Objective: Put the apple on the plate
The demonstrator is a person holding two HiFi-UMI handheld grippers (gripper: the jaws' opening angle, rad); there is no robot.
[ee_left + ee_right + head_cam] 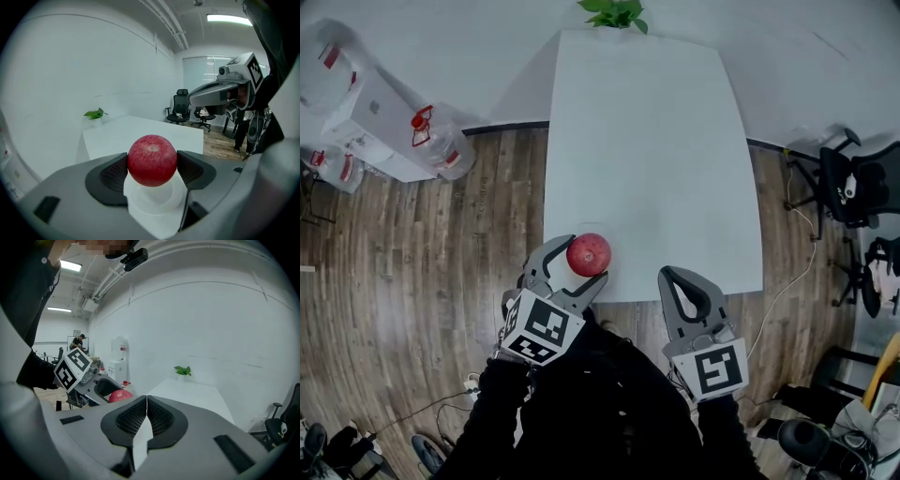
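apple (152, 160) is clamped in the left gripper (585, 260), one ribbed pad on each side, stem dimple facing up. from the head view it sits at about 6 o'clock on the white worktop (647, 141), right by the near edge. directly under it in the left gripper view there's a white dished shape i take for the plate (152, 199), but white on white makes it hard to say whether the apple is touching it or just above it.

over at 4 o'clock the right gripper (146, 413) has its jaws pressed together on nothing, hanging just off the worktop edge.

what worries me: it's a round fruit, the plate looks shallow, and it's all so close to the edge. if the jaws let go while it's above the dish or off centre, my guess is it rolls out and drops to the floor. the right gripper isn't placed to stop it either.

writing: nothing readable. each marker cube (539, 328) only carries black-and-white square patterns. the plant (614, 13) is at 12 o'clock.
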